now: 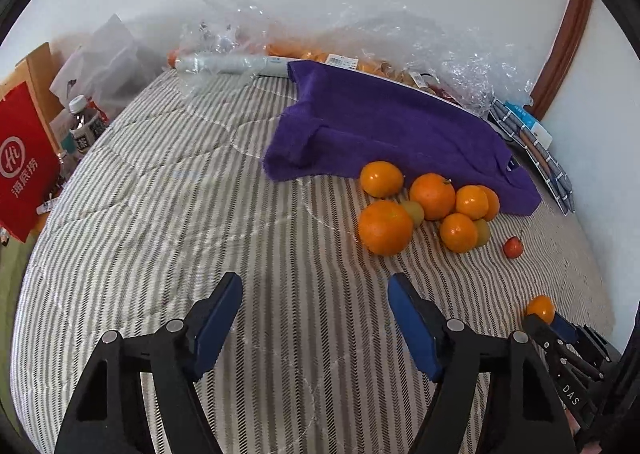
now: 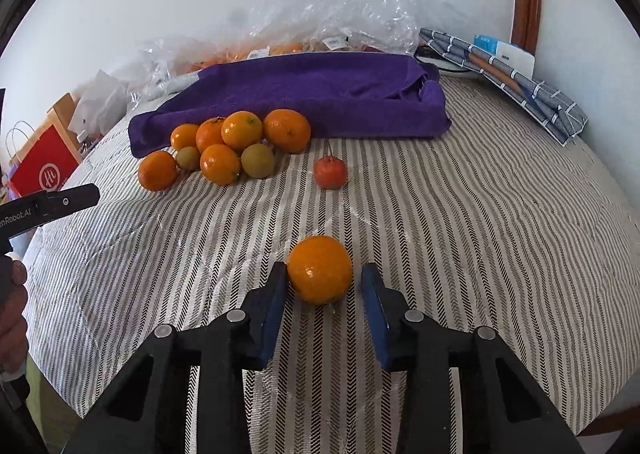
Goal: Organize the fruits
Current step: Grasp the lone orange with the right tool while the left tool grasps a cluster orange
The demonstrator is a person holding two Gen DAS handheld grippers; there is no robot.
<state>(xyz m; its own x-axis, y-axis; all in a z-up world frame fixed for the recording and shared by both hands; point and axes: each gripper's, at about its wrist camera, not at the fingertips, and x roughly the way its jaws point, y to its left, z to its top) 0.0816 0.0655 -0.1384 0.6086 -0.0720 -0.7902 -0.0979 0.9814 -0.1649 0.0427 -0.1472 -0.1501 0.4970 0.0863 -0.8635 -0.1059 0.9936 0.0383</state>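
A lone orange [image 2: 319, 270] lies on the striped cloth [image 2: 460, 234] between the fingers of my right gripper [image 2: 325, 271]. The left pad touches it and a small gap shows at the right pad. The left wrist view shows that gripper [image 1: 548, 324] low on the right, with the same orange [image 1: 540, 308] at its tips. My left gripper [image 1: 316, 282] stands open over bare cloth with nothing between its fingers. Ahead of it is a pile of oranges [image 1: 432, 196] mixed with small greenish fruits [image 1: 414, 212]. A small red fruit [image 1: 512, 247] lies apart to the right.
A purple towel [image 2: 304, 90] lies behind the pile of oranges [image 2: 242, 130]. Crumpled plastic bags [image 2: 352, 10] line the wall. A folded checked cloth [image 2: 520, 86] sits at the back right, a red paper bag [image 1: 24, 162] and bottles [image 1: 84, 122] at the left edge.
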